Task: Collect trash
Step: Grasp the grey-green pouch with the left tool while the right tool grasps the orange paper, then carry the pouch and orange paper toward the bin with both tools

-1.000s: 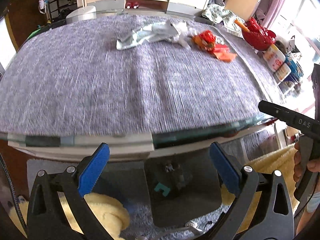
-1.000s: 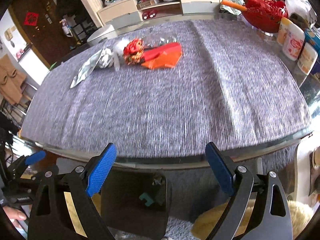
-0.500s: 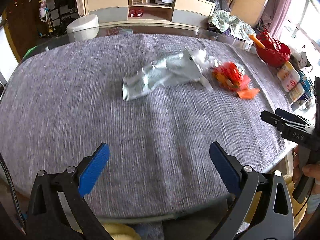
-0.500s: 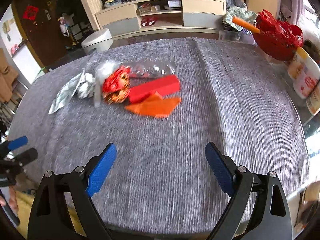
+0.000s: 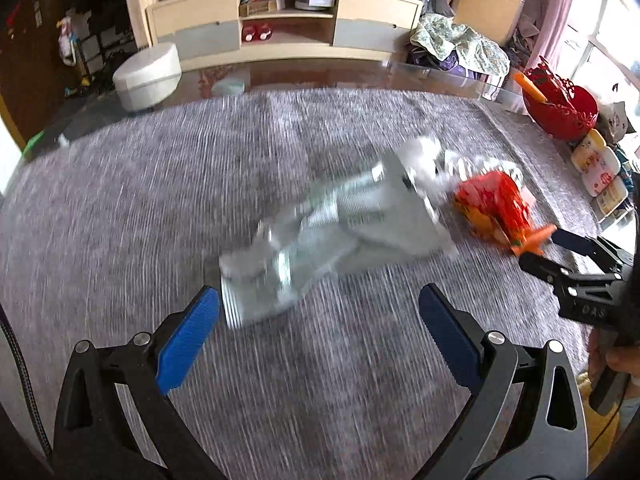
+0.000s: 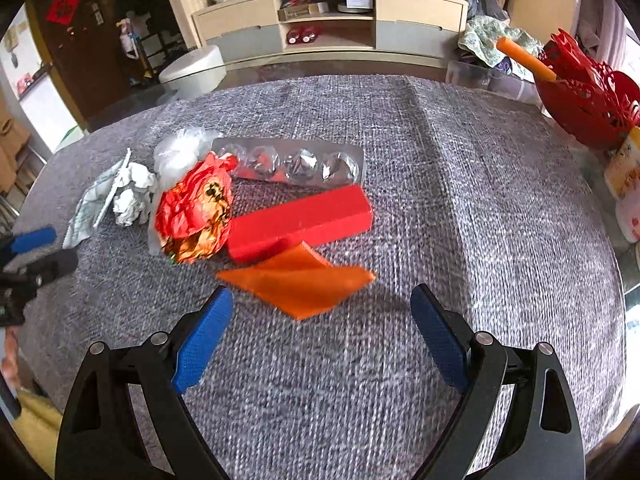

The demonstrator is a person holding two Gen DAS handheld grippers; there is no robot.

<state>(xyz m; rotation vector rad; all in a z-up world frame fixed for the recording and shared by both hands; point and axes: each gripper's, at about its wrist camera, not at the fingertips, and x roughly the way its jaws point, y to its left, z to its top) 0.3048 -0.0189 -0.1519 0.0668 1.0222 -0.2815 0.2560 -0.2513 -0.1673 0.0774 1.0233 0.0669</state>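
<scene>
Left hand-held gripper (image 5: 319, 322): released, blue pads (image 5: 188, 344) spread wide, nothing between them; poised over the grey woven surface (image 5: 120, 208), directly before the near end of a silver foil wrapper (image 5: 320, 236). Wrapper blurred, lying flat, long axis running from near-left to far-right.

Right hand-held gripper (image 6: 322, 322): likewise released, pads (image 6: 202, 342) wide apart and empty; aimed at an orange paper scrap (image 6: 298, 280) lying just ahead of and between the fingertips. Contact between scrap and pads not seen.

Trash grouped in a cluster toward the middle of the surface (image 6: 480, 208):
- Red rectangular box (image 6: 300, 222), lying on its long side, touching the far edge of the orange scrap.
- Crumpled red-and-gold wrapper (image 6: 196, 210), against the left end of the box.
- Empty silver blister pack (image 6: 292, 164), four cavities, lying just behind the box.
- Clear crumpled plastic (image 6: 180, 148), behind the red-and-gold wrapper.
- White crumpled tissue (image 6: 132, 196), left of that wrapper, touching the foil wrapper's far end.

Right-hand edge of surface: red openwork basket (image 6: 588, 100) with an orange stick protruding; white containers (image 5: 600, 168) near it, well apart from the trash.

Background: low beige cabinet (image 6: 328, 20) with open shelves; white round stool (image 5: 146, 76) on the floor.
</scene>
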